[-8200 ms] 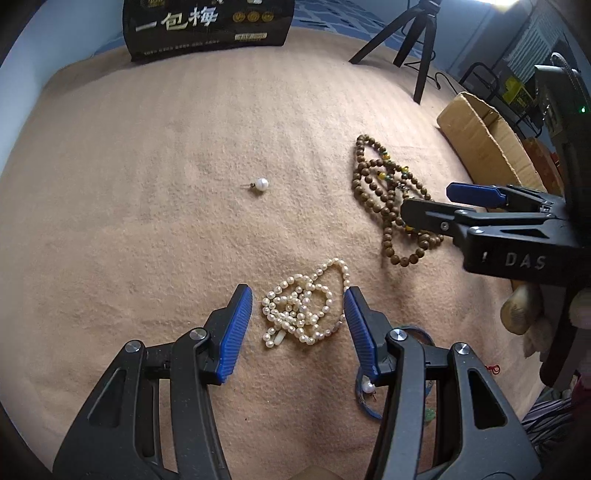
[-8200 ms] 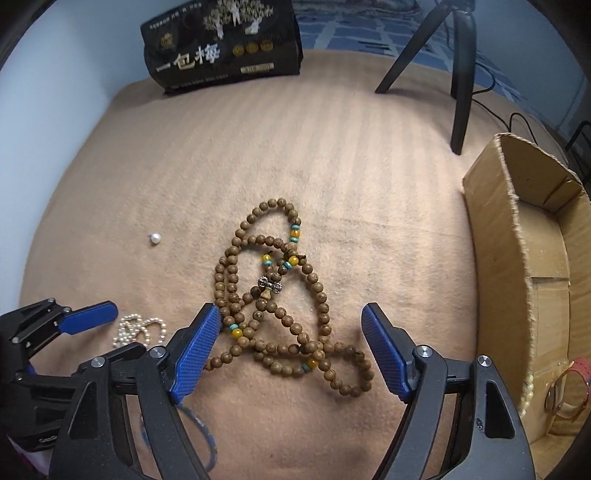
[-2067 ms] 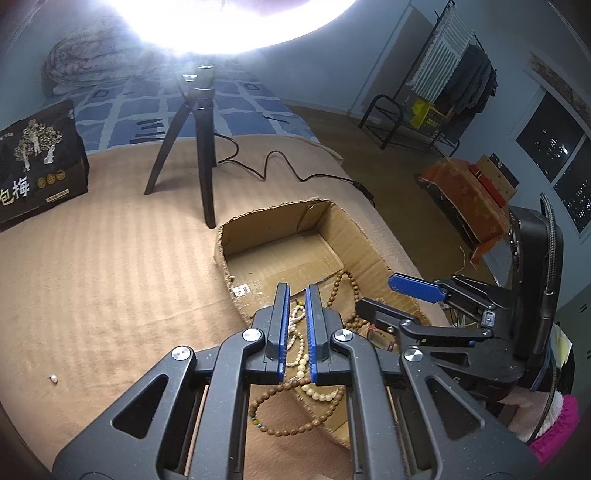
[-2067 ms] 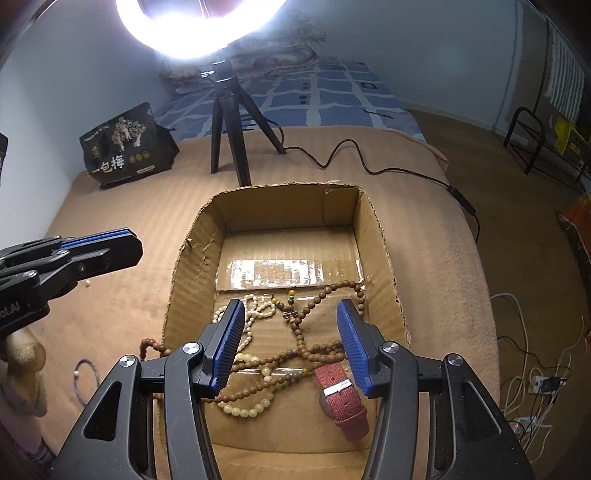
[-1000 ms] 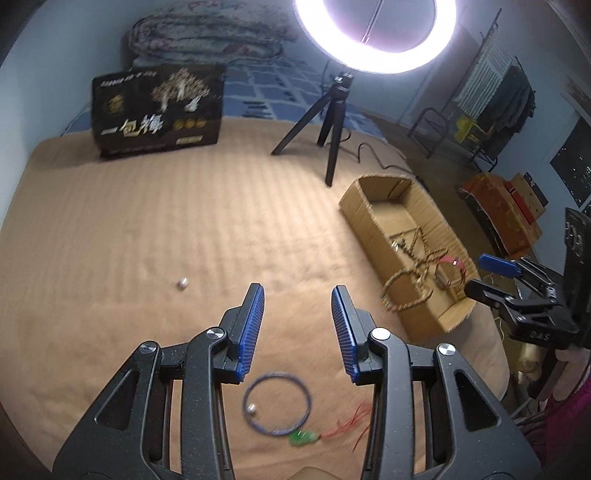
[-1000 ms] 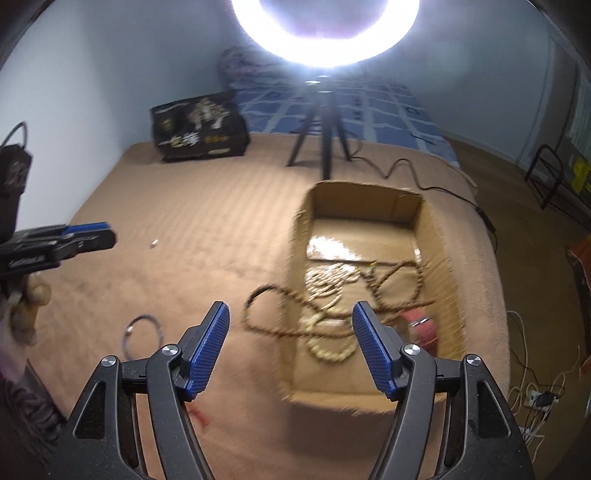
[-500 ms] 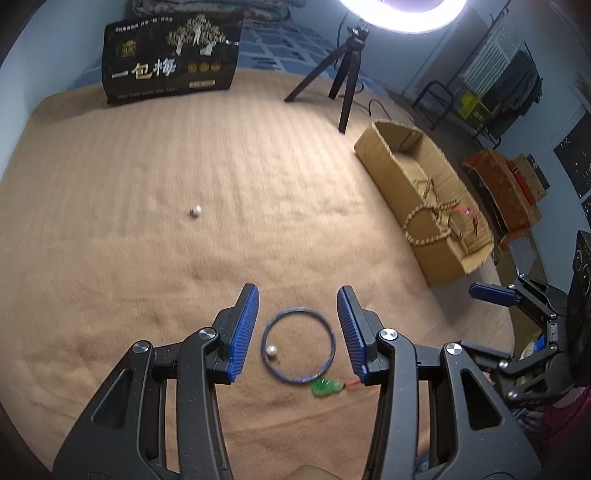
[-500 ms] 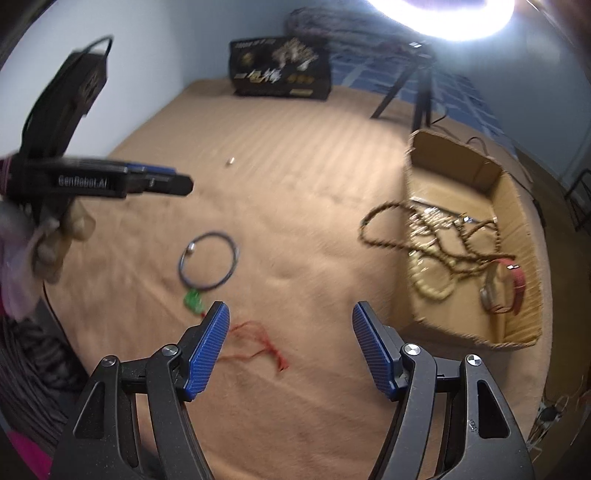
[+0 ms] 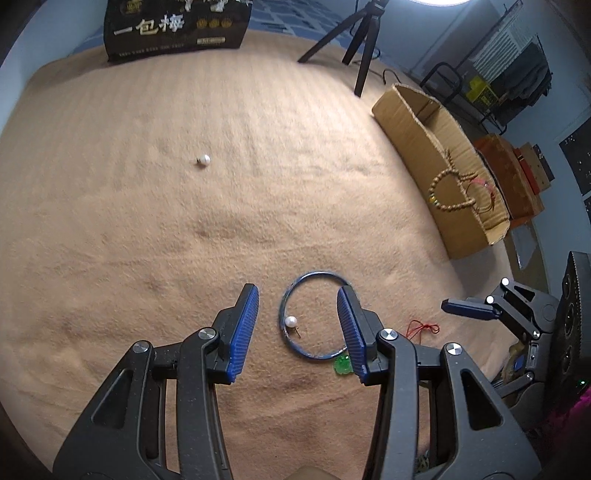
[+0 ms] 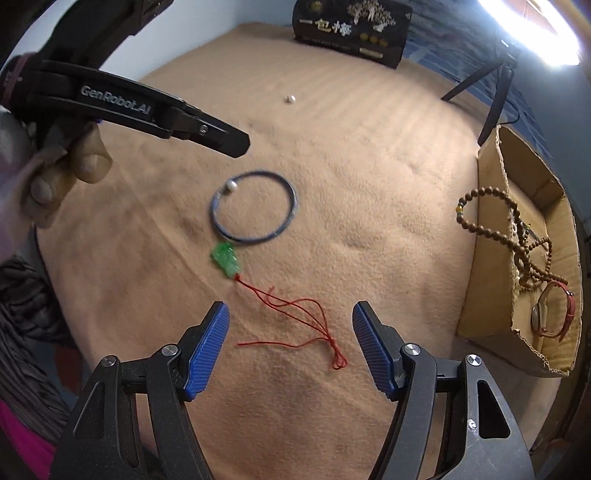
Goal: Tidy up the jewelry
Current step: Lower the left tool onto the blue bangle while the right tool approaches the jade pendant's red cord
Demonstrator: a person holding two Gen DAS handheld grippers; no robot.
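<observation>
A thin blue ring bangle (image 9: 315, 315) lies flat near the tan blanket's front edge, a white pearl earring (image 9: 291, 322) touching its rim. A green pendant on red cord (image 10: 226, 258) lies just beside it. Another white pearl (image 9: 204, 159) sits mid-blanket.

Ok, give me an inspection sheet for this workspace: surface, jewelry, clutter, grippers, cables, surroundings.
Surface: tan blanket, rippled.
Job's things: blue bangle with a pearl stud at its rim; green pendant on red cord; loose pearl; cardboard box holding wooden beads, one loop hanging over the wall, and a red-strap watch.
Clutter: black printed package.
Grippers: left gripper open around the bangle; right gripper open over the cord.
Cables: black cable by the tripod.
Surroundings: ring light, clothes rack.
</observation>
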